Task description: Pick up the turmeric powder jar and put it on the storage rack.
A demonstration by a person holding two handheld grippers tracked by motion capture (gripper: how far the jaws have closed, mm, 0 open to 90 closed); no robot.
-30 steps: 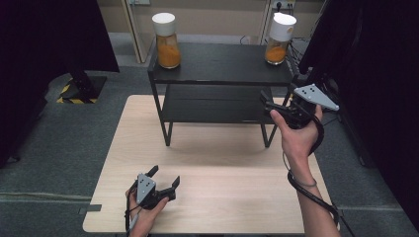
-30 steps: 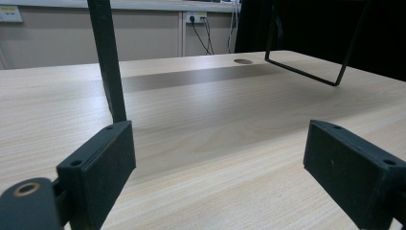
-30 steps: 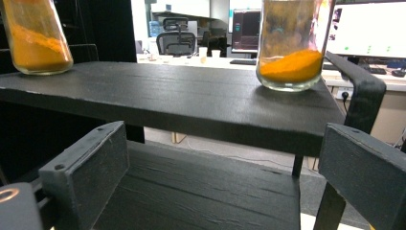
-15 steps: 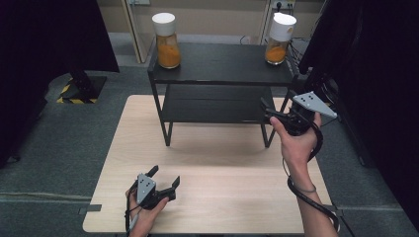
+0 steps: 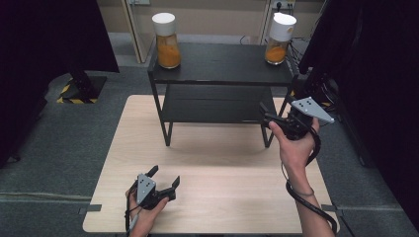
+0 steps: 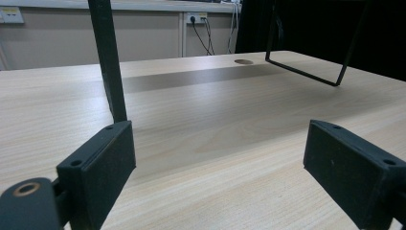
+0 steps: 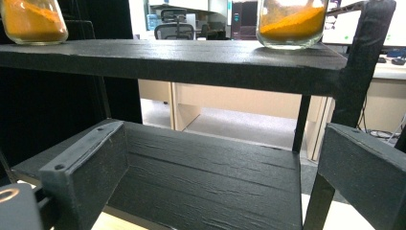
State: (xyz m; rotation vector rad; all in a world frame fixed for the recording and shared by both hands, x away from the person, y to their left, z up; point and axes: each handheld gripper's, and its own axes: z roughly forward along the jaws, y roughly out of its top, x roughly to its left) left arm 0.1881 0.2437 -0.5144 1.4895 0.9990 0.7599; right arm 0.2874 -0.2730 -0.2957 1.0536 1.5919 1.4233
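A black two-tier shelf (image 5: 222,64) stands on the wooden table (image 5: 222,182). On its top board are two glass jars of orange powder with white lids, a left jar (image 5: 167,42) and a right jar (image 5: 278,40). My right gripper (image 5: 263,112) is held up at the shelf's right end, open and empty, facing between the two boards. In the right gripper view its jaws (image 7: 225,143) frame the lower board (image 7: 206,167), with the right jar (image 7: 292,21) above. My left gripper (image 5: 165,175) rests low near the table's front edge, open, nothing between its jaws (image 6: 220,143).
The left gripper view looks across bare tabletop to a shelf leg (image 6: 109,62), the far leg frame (image 6: 306,72) and a cable hole (image 6: 243,62). Dark curtains hang at both sides. A striped stand base (image 5: 74,91) sits on the floor at left.
My right gripper has drifted slightly down and toward the person, still open at the shelf's right end. The left gripper has stayed put.
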